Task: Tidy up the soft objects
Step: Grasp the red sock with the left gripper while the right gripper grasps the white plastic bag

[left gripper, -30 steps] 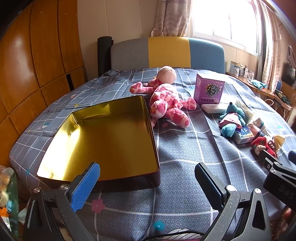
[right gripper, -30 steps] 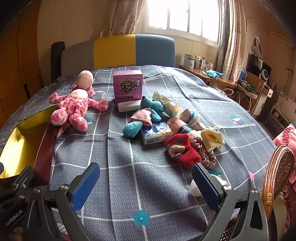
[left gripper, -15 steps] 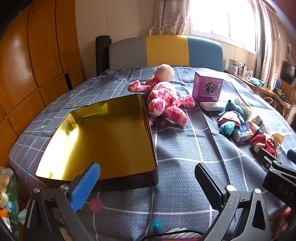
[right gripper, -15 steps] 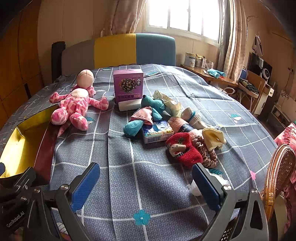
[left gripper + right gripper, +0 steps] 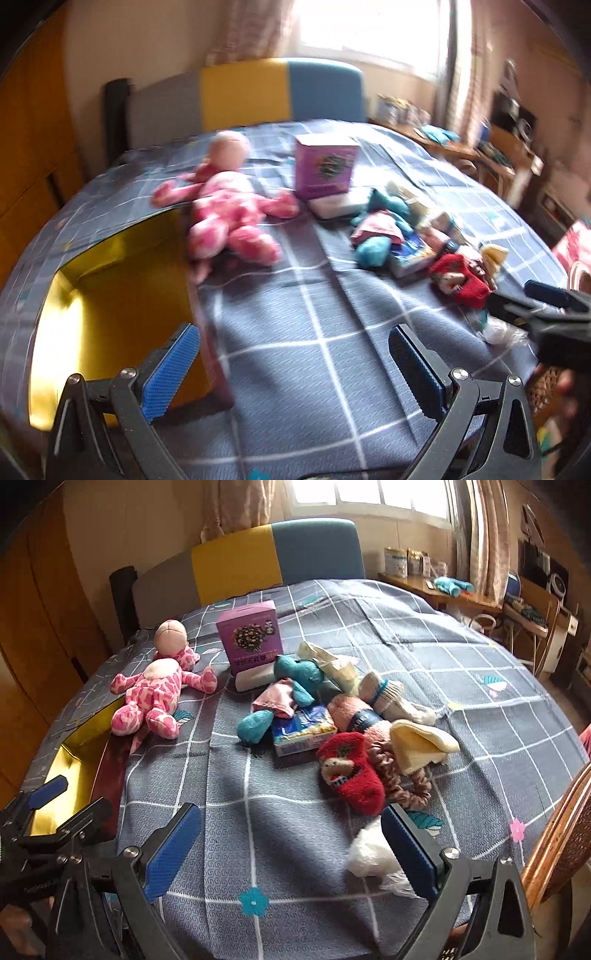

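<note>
A pink plush doll point(image 5: 155, 696) lies on the grey checked tablecloth beside an open gold tin point(image 5: 70, 760); both show blurred in the left wrist view, the doll point(image 5: 229, 218) and the tin point(image 5: 110, 306). A heap of soft things lies mid-table: a teal plush point(image 5: 295, 675), a red sock point(image 5: 351, 775), a cream cloth point(image 5: 421, 746) and a scrunchie point(image 5: 402, 786). My left gripper point(image 5: 291, 369) is open and empty over the cloth by the tin. My right gripper point(image 5: 291, 845) is open and empty, just short of the red sock.
A purple box point(image 5: 251, 638) stands on a white pack behind the heap. A tissue pack point(image 5: 303, 731) lies within the heap. A white wad point(image 5: 369, 853) lies by my right finger. A wicker chair point(image 5: 557, 834) is at right, a sofa back point(image 5: 258, 557) behind the table.
The left gripper has swung right, so the tin now sits at its left edge and the heap is in view. The right gripper has moved slightly forward and tilted.
</note>
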{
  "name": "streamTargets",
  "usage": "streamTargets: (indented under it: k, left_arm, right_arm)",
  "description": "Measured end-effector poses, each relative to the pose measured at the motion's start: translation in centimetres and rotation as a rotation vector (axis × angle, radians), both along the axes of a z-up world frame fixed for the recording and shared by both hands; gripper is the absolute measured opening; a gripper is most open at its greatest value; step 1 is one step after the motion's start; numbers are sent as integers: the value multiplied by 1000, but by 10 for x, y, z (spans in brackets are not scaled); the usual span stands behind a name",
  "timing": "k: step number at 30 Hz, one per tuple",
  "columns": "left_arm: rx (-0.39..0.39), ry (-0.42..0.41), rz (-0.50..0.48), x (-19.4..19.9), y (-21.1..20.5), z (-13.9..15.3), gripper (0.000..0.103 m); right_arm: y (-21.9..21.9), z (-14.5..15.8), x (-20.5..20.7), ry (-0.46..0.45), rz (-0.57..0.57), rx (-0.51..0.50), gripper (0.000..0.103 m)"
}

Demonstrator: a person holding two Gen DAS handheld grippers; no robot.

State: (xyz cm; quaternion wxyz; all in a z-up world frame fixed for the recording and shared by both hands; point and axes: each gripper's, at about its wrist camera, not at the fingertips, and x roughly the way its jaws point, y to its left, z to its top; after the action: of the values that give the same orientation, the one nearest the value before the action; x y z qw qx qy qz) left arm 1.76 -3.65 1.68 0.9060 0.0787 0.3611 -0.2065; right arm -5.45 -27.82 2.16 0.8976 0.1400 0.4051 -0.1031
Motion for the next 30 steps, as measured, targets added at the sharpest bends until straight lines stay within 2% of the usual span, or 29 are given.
streamTargets:
  k: [4,6,8,12,14,17,20,23,26,27,28,30]
  left_arm:
    - [34,23,-125,15,-37,2,103]
    - [6,59,-206,25,-57,2,103]
    - [5,72,-246,33,-77,1,103]
    - [52,91,-352,45,-121,-12,103]
    - [95,161,-434,48,-145,-21,103]
    - [111,191,-457,47,-171,-32,101]
    - [70,240,-471,48,-191,-39,101]
    - [48,278,-489,48,-213,-46,91]
    - [25,320,-498,53,-229,-57,88]
    - [11,335,-502,55,-233,-60,77]
    - [3,343,-505,56,-236,-63,57]
    - [-9,358,-519,59,-240,-70,45]
  right_arm:
    - [-41,16,-20,8,-22,-1,100]
    - [-54,24,-28,15,-23,-36,100]
    - [-63,29,-33,28,-14,-74,100]
    - [-77,28,-38,70,-6,-112,100]
    - [-82,23,-41,85,-10,-105,100]
    - [-84,17,-46,98,1,-110,100]
    - [-85,15,-50,104,21,-120,100]
    - [-88,14,-52,105,39,-123,100]
    - [-89,15,-51,105,52,-120,100]
    - [-88,15,-51,106,59,-121,100]
    - [-88,15,-50,109,66,-125,99]
    - [-87,16,-47,115,80,-136,94]
